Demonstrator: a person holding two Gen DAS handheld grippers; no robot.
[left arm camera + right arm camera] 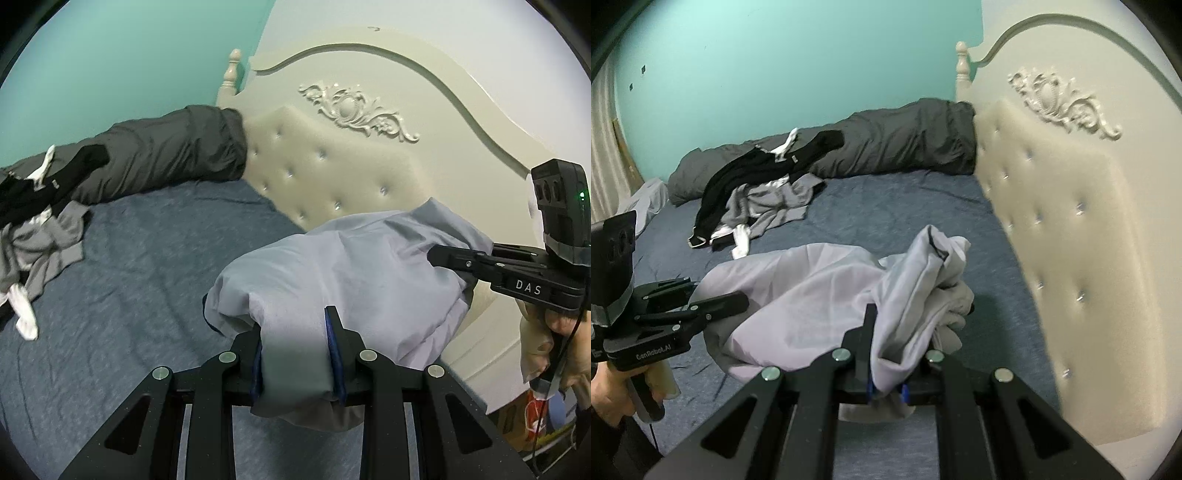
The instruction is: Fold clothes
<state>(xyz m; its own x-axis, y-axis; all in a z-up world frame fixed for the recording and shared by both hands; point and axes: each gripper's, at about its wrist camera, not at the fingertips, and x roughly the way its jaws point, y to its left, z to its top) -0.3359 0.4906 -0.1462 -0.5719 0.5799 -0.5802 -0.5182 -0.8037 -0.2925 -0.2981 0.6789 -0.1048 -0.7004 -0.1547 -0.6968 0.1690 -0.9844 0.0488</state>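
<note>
A pale lavender-grey garment [351, 266] hangs bunched in the air above the blue bed sheet [129, 277], held at two spots. My left gripper [295, 350] is shut on a thick fold of it, with the blue pads pressing from both sides. In the left wrist view my right gripper [437, 255] comes in from the right and bites the far edge of the cloth. In the right wrist view my right gripper [894, 350] is shut on a gathered wad of the garment [812, 295], which hides its right finger. My left gripper [737, 300] pinches the cloth's left side.
A loose pile of black, grey and white clothes [761, 199] lies mid-bed, with a rolled dark grey duvet [905, 144] behind it along the teal wall. The cream tufted headboard [1071, 221] stands close on the right. A hand [554, 339] holds each gripper's handle.
</note>
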